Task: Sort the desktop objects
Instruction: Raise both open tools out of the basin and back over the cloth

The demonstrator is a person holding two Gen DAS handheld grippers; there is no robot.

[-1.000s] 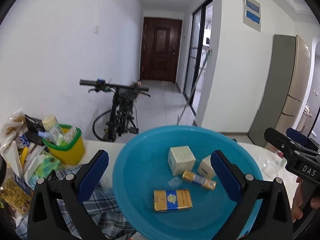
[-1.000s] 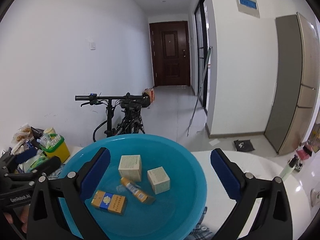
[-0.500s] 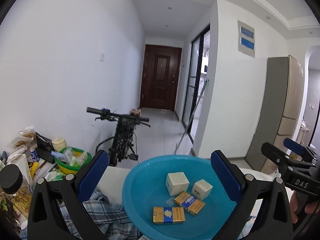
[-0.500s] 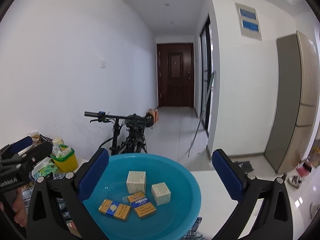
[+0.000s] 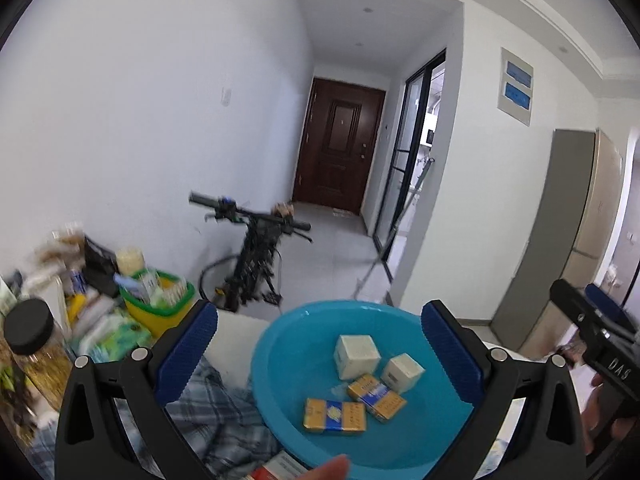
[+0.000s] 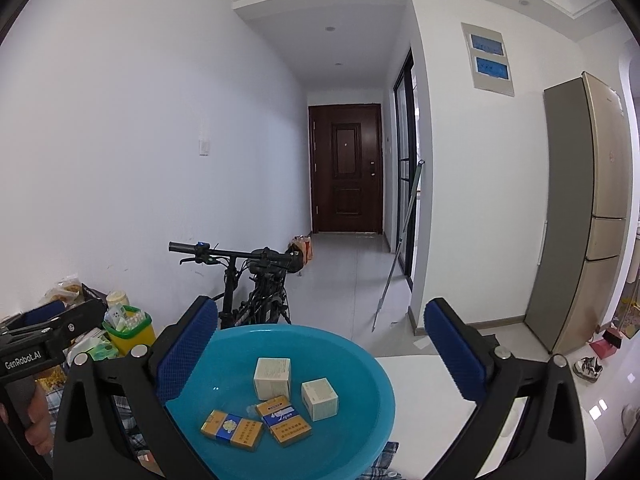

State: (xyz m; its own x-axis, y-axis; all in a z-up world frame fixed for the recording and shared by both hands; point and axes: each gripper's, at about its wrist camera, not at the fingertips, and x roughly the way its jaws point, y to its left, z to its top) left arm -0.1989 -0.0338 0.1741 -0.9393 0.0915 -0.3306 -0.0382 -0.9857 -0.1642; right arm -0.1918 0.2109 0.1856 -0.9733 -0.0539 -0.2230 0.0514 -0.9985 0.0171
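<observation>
A blue plastic basin point(image 5: 280, 364) point(image 6: 372, 384) sits on the white table. It holds two small white boxes point(image 5: 357, 357) point(image 6: 272, 372) and two yellow-and-blue packs point(image 5: 335, 421) point(image 6: 232, 430). My left gripper point(image 5: 318, 354) is open and empty, raised above and in front of the basin. My right gripper point(image 6: 322, 354) is open and empty, also raised over the basin. Each gripper shows at the edge of the other's view point(image 5: 596, 340) point(image 6: 44, 336). A fingertip point(image 5: 324, 470) and a red-and-white pack point(image 5: 280, 466) show at the bottom of the left wrist view.
A plaid cloth point(image 5: 216, 420) lies left of the basin. A yellow and green bin point(image 5: 158, 302) point(image 6: 128, 328), snack bags and a black-lidded jar point(image 5: 28, 340) crowd the table's left side. A bicycle point(image 6: 256, 284) stands beyond the table. A fridge point(image 6: 580, 216) stands right.
Both grippers have risen and pulled back from the basin, so it looks smaller and lower in both views. A fingertip has come into the bottom of the left wrist view.
</observation>
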